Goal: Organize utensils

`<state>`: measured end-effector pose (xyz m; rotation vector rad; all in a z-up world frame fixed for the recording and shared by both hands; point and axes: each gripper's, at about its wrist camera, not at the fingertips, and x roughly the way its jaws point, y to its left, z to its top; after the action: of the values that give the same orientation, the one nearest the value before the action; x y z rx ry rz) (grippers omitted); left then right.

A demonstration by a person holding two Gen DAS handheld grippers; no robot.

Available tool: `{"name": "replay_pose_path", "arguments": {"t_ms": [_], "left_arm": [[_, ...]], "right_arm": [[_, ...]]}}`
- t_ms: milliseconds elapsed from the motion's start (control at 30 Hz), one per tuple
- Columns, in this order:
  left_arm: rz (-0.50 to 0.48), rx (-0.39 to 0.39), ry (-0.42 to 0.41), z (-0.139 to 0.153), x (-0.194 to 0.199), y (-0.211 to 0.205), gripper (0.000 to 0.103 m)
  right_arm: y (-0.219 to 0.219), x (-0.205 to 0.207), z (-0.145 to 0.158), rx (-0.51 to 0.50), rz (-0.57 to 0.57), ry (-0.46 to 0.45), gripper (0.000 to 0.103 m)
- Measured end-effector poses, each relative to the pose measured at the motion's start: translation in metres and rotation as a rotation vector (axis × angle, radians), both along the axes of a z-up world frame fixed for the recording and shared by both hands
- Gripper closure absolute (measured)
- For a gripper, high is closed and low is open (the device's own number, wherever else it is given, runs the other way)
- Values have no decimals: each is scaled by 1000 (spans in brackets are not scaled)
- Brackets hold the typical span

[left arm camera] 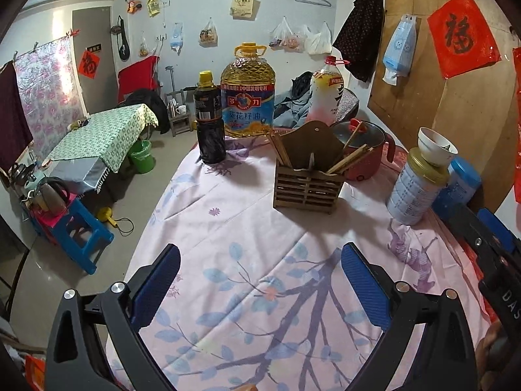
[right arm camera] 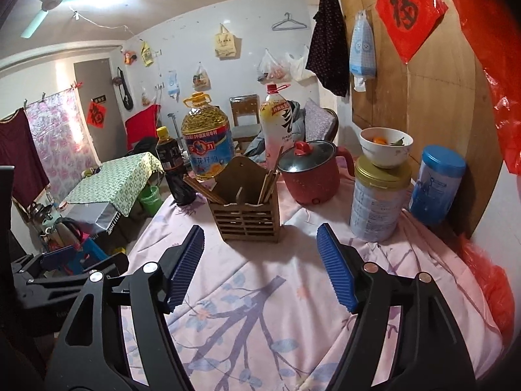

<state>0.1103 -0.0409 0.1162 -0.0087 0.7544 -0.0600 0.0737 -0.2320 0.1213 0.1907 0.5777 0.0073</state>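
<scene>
A brown slatted wooden utensil holder (left arm camera: 307,186) stands on the pink floral tablecloth (left arm camera: 247,260), with wooden chopsticks (left arm camera: 279,152) leaning in its left and right compartments. It also shows in the right wrist view (right arm camera: 248,215), with chopsticks (right arm camera: 269,181) in it. My left gripper (left arm camera: 260,280) is open and empty, hovering over the cloth in front of the holder. My right gripper (right arm camera: 260,260) is open and empty, just short of the holder. The right gripper's body shows at the left wrist view's right edge (left arm camera: 495,244).
Behind the holder stand a dark sauce bottle (left arm camera: 210,119), a large oil jug (left arm camera: 248,93), a drink bottle (left arm camera: 327,93) and a red lidded pot (left arm camera: 361,150). To the right are a tin (left arm camera: 416,189) with a bowl (left arm camera: 438,146) on it and a blue canister (right arm camera: 436,184).
</scene>
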Motion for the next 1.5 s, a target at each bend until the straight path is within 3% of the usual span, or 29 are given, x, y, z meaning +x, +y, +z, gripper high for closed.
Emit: {"name": "replay_pose_path", "arguments": {"t_ms": [333, 1500], "left_arm": [[-7, 51, -23, 5, 6, 1, 6], [-19, 30, 50, -20, 41, 2, 6]], "right_arm": [[11, 5, -5, 11, 2, -15, 29], [18, 26, -18, -4, -4, 22, 29]]}}
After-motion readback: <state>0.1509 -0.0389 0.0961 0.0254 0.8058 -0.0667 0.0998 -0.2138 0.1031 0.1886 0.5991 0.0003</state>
